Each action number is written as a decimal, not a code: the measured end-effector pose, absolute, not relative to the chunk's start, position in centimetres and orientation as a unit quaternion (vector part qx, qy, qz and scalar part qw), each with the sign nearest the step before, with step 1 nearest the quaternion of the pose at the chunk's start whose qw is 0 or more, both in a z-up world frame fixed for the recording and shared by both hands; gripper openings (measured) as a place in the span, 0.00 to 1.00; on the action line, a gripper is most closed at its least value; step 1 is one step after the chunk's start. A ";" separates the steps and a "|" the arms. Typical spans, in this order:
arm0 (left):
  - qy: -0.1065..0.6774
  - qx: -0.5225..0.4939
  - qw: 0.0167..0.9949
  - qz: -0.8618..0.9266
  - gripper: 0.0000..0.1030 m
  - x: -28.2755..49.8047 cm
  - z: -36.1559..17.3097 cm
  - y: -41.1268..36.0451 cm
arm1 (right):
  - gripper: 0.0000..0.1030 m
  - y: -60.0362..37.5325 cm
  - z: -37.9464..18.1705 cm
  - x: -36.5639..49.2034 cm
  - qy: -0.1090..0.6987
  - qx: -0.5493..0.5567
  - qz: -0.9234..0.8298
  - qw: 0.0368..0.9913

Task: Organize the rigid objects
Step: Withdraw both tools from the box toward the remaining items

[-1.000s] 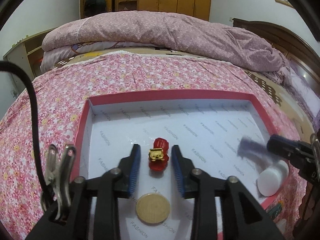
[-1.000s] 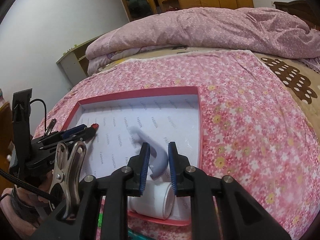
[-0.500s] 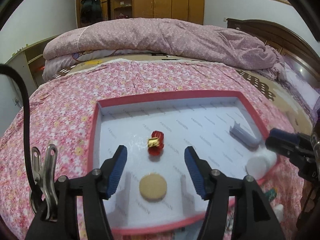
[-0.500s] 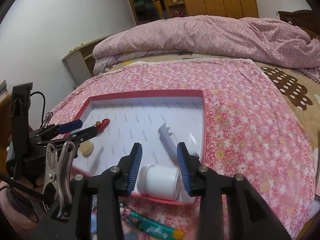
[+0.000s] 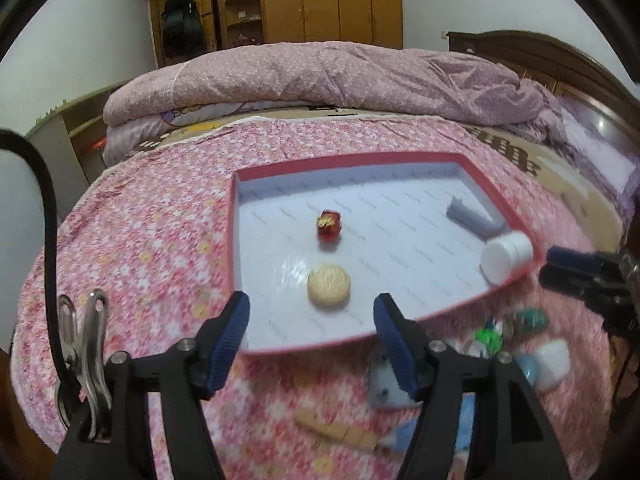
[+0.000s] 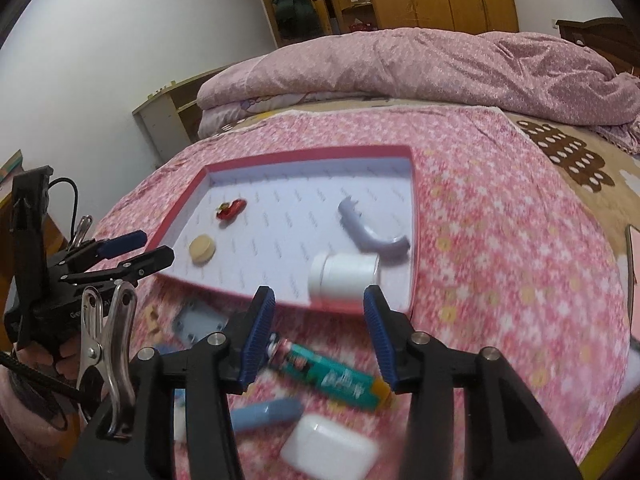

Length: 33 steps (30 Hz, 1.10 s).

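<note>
Left gripper [image 5: 310, 338]: jaws spread wide and opening; nothing is held or touched between the blue pads. They are seen at lower centre of the left wrist view, framing the near rim of the red-rimmed tray [image 5: 432, 157]. Right gripper [image 6: 318, 334]: jaws moderately spread and opening, empty, at lower centre of the right wrist view, above the near tray rim.

Inside the tray, four items are noted: a red toy car [image 5: 329, 225] at centre, a round tan biscuit [image 5: 329, 291] just below it, a grey curved handle [image 5: 472, 219] at the right wall, and a white jar [image 5: 506, 255] lying on its side in the right near corner, touching the handle's end.

Compared with one second ago: the left jaws were then close about the toy car and the right jaws close about the grey handle. Both items are now released and lie free on the tray floor, and both grippers have been drawn back toward the lower frame edge, so that the whole tray is in view.

On the floral bedspread [image 6: 500, 240] below the tray, loose items are recorded but heavily motion-blurred: a green tube [image 6: 332, 376], a white case [image 6: 328, 450], a blue cylinder [image 6: 266, 414], a grey plate [image 5: 386, 390] and a tan segmented strip [image 5: 336, 430]. Several are partly covered by the gripper fingers. Small green and teal objects at lower right of the left wrist view could not be identified.
</note>
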<state>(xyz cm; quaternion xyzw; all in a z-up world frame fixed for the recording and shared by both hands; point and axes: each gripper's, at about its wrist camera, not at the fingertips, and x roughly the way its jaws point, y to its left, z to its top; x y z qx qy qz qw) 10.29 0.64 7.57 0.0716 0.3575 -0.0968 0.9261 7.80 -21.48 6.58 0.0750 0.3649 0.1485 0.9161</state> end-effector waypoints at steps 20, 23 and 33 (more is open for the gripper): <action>0.377 0.116 0.904 -0.165 0.79 4.6 4.4 1.0 | 0.66 -21.1 4.7 1.5 0.382 0.052 0.141 0.912; 0.374 0.127 0.902 -0.176 0.80 3.9 4.3 1.3 | 0.66 -21.4 4.5 0.9 0.385 0.050 0.137 0.911; 0.385 0.145 0.893 -0.181 0.82 3.4 2.6 1.4 | 0.71 -21.7 3.0 -0.5 0.400 0.043 0.120 0.907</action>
